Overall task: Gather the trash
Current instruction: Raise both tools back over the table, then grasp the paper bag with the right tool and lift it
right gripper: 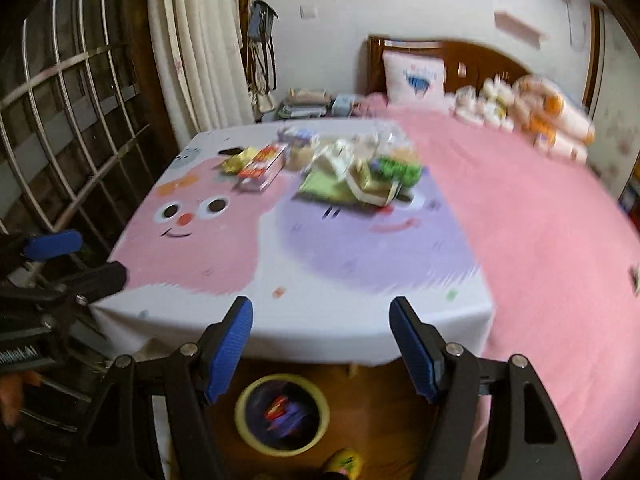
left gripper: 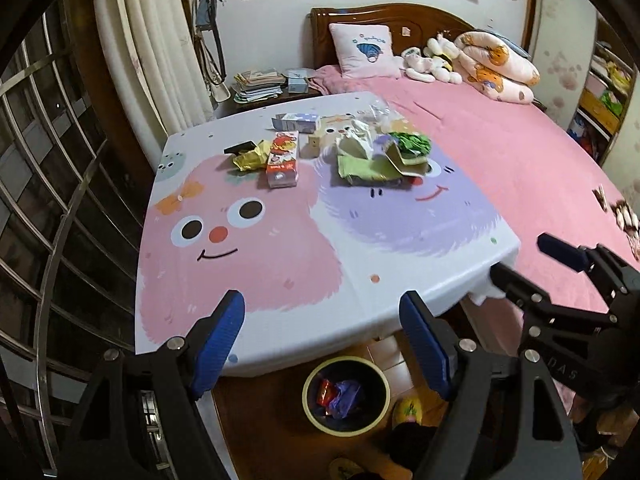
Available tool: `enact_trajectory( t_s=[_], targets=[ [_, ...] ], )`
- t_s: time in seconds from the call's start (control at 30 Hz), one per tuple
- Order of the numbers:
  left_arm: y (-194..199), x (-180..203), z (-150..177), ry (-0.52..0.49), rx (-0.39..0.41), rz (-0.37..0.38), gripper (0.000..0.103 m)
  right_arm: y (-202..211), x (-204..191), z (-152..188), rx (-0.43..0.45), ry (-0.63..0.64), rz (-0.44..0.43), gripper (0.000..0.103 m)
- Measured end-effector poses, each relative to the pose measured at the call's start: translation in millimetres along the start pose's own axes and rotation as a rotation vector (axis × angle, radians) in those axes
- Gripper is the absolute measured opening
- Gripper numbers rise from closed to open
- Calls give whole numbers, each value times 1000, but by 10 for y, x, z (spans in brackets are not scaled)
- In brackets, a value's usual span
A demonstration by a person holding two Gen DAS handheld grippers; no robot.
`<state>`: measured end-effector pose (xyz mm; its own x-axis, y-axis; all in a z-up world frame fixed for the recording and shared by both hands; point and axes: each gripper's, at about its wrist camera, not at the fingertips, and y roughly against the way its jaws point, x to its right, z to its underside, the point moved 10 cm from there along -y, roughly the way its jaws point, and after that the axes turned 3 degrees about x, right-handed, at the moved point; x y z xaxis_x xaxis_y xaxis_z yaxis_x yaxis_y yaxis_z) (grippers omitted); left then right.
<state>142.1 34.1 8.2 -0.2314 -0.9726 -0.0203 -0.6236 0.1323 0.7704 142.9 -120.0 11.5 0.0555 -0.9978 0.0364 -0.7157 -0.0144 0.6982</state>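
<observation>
Partly blurred right view | bin [right gripper: 282, 414] contents unclear (wrappers?) | both tongs [left gripper: 322, 338] agape

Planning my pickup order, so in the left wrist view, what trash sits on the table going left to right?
Yellow wrapper → red carton → small brown box → white crumpled paper → green wrapper.

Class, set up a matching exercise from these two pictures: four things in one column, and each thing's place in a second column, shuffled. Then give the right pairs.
Things:
1. red carton
2. bin
3. white pillow
4. stack of books

Places:
A. on the floor below the table's near edge
B. against the wooden headboard
C. on the cartoon tablecloth, left of the paper pile
D. on the bedside stand by the curtain

Pairs: 1-C, 2-A, 3-B, 4-D
</observation>
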Motion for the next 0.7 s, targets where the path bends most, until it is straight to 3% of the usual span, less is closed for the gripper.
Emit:
enact_trajectory(
  t_s=[0.23,0.53,0.7],
  targets=[
    [-640,-11,-395,54,-37,-33,78,-688,363,-336,25,138,78,71],
    [-1781,174,-849,147,-177,-61,78,-1956,579,-580,24,507,87,71],
    [-2194,231,-920,189,-232,-81,78,-2362,543,-551,74,713,91,71]
  ],
)
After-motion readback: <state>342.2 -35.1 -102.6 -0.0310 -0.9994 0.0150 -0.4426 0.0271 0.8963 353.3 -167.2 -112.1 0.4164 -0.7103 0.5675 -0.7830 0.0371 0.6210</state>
